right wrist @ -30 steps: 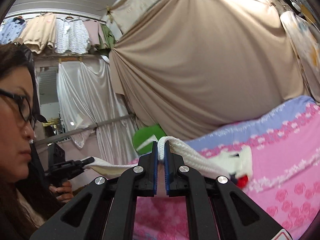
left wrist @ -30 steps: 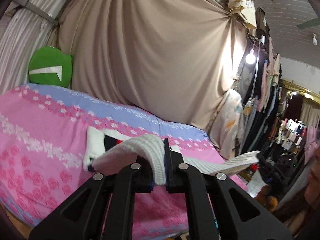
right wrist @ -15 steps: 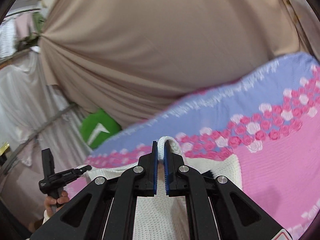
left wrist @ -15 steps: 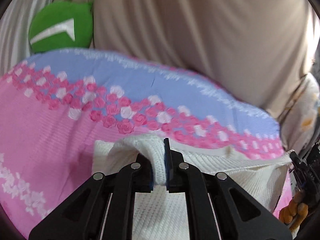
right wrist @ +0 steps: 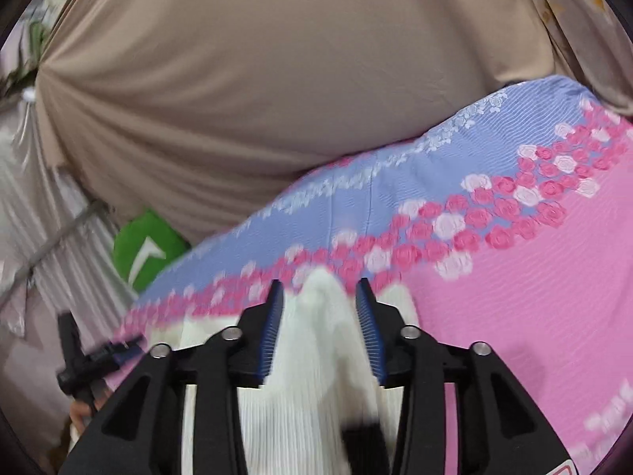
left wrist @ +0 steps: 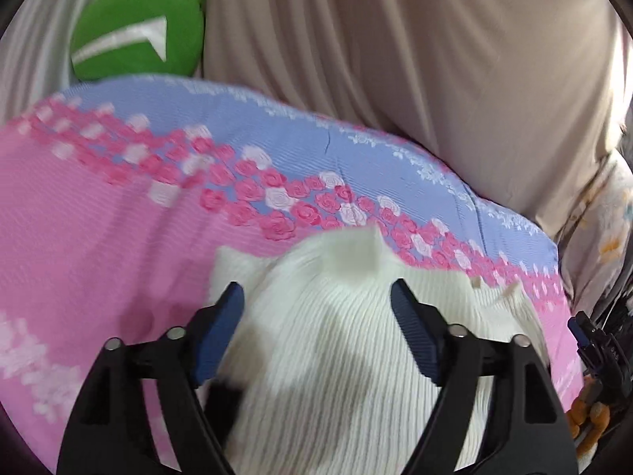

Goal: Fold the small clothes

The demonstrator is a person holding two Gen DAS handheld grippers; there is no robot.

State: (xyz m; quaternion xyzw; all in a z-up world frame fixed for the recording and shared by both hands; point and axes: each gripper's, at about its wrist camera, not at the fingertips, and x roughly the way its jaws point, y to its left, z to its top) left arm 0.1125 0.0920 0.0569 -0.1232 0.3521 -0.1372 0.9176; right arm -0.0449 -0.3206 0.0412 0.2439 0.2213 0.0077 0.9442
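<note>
A small white ribbed knit garment [left wrist: 340, 356] lies on the pink and blue floral bed cover [left wrist: 118, 213]. My left gripper [left wrist: 316, 301] is open, its blue-padded fingers wide apart over the garment's raised edge. In the right wrist view the same garment [right wrist: 316, 356] bunches up between the fingers of my right gripper [right wrist: 320, 293], which is open with a narrower gap. The cloth is blurred in both views. The left gripper shows at the left edge of the right wrist view [right wrist: 79, 364].
A green cushion [left wrist: 138, 31] sits at the bed's far left corner. A beige curtain [left wrist: 395, 47] hangs behind the bed. Hanging floral cloth [left wrist: 605, 237] is at the right. The bed cover [right wrist: 534, 277] stretches right of the garment.
Both grippers came down from holding the garment stretched in the air to the bed, then opened and let go of its edge. The garment now rests on the cover.
</note>
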